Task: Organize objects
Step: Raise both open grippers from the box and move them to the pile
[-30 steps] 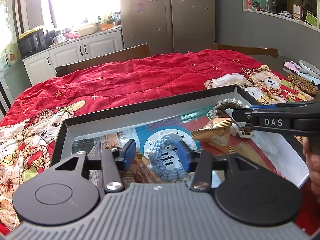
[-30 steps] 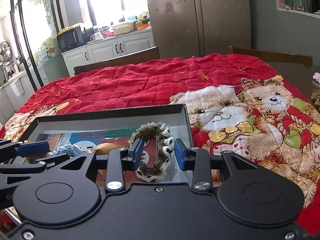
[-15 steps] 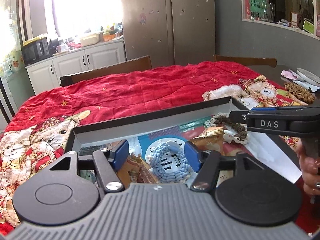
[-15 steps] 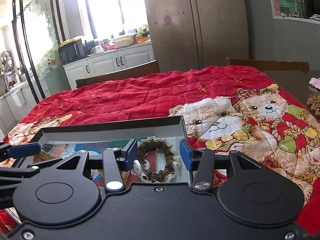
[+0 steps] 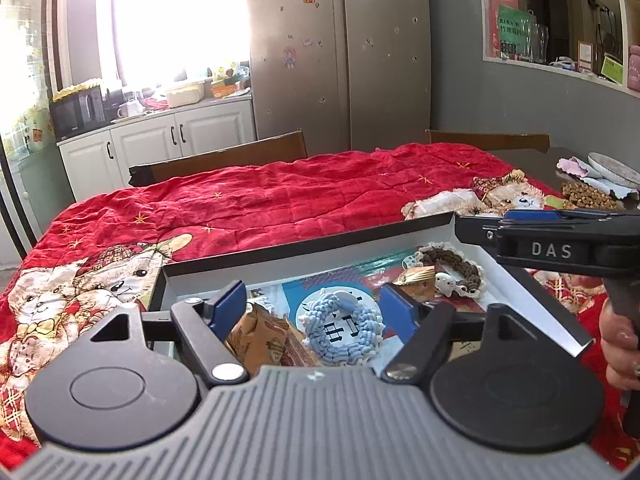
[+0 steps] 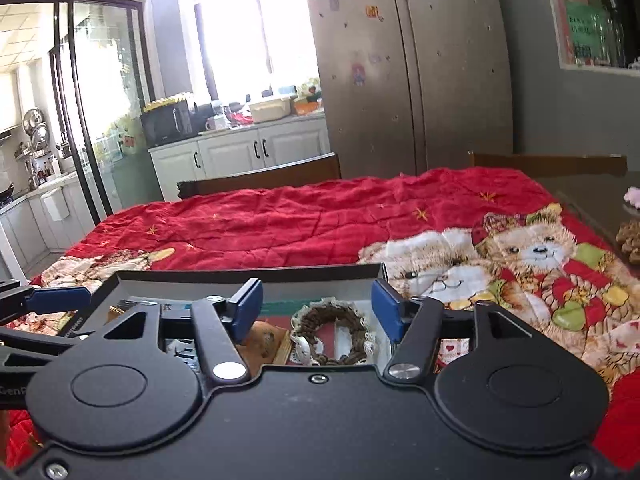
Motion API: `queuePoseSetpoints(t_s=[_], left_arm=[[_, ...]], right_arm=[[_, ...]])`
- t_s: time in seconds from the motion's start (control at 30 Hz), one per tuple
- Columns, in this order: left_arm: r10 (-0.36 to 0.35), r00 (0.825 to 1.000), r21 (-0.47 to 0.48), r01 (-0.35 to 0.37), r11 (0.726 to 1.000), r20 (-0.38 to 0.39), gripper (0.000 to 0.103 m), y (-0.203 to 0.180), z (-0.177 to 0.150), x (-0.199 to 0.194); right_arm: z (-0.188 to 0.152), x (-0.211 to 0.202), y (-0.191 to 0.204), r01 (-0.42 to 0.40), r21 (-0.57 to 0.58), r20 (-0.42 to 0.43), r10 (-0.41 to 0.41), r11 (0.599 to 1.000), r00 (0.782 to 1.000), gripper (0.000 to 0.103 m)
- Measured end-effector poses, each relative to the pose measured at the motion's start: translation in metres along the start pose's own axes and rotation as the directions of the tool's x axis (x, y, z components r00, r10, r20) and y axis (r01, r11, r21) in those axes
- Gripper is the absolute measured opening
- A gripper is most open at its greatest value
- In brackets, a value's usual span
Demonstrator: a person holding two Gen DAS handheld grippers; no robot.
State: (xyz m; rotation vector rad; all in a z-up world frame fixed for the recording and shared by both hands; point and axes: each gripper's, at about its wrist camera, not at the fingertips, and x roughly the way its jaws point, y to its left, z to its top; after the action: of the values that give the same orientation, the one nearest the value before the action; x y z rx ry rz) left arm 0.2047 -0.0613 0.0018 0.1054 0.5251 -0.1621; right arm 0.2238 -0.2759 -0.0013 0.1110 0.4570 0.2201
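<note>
Both grippers above the tray, jaws opening, nothing gripped.

From left to right we see the snack packet [image 5: 260, 336], the blue crocheted ring [image 5: 340, 330] and the brown crocheted ring [image 5: 452, 268] lying flat in the shallow dark-rimmed tray [image 5: 304, 246], whose long axis runs left to right across both views. The rings have no long axis; the packet's heading cannot be read. The left gripper [image 5: 314, 308] stands clear above the blue ring, its jaws spreading with no pad contact. The right gripper [image 6: 318, 308] frames the brown ring [image 6: 332, 332] likewise, jaws widening and empty. The tray rests on a red quilt [image 5: 280, 196] printed with bears, in a kitchen with white cabinets [image 5: 160, 144] and a steel refrigerator [image 5: 340, 52] behind.
</note>
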Motion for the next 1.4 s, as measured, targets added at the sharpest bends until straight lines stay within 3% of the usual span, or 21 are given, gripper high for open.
queuePoseSetpoints(t_s=[0.07,0.27,0.43,0.73,0.97,1.2,1.4], left_arm=[[-0.001,1.0,-0.006,0.001,1.0,0.007,0.087,0.001,0.001,-0.005],[-0.003,1.0,-0.018,0.003,1.0,0.03,0.095,0.006,0.002,-0.021],[0.022,0.997,-0.033,-0.019,0.999,0.068,0.103,0.01,0.001,-0.036],[0.03,0.997,-0.045,-0.026,0.999,0.068,0.103,0.014,-0.003,-0.058],[0.03,0.995,-0.094,-0.021,0.995,0.095,0.103,0.022,-0.012,-0.082],[0.052,0.991,-0.053,-0.046,0.998,0.12,0.103,0.023,-0.02,-0.11],[0.029,0.992,-0.018,-0.027,0.999,0.127,0.103,0.023,-0.032,-0.132]], right_arm=[[0.001,-0.007,0.002,0.007,-0.009,0.02,-0.006,1.0,1.0,0.079],[0.0,-0.032,0.015,0.009,-0.054,0.092,-0.004,0.998,0.996,0.103],[-0.004,-0.051,0.026,0.01,-0.047,0.139,-0.003,0.999,0.99,0.103],[-0.007,-0.079,0.028,-0.081,0.007,0.078,0.08,0.997,0.994,0.103],[-0.018,-0.11,0.04,-0.104,-0.088,0.045,0.108,0.991,0.993,0.103],[-0.029,-0.142,0.049,-0.115,-0.154,0.031,0.121,0.981,0.992,0.102],[-0.041,-0.167,0.049,-0.125,-0.206,0.022,0.132,0.97,0.991,0.09]])
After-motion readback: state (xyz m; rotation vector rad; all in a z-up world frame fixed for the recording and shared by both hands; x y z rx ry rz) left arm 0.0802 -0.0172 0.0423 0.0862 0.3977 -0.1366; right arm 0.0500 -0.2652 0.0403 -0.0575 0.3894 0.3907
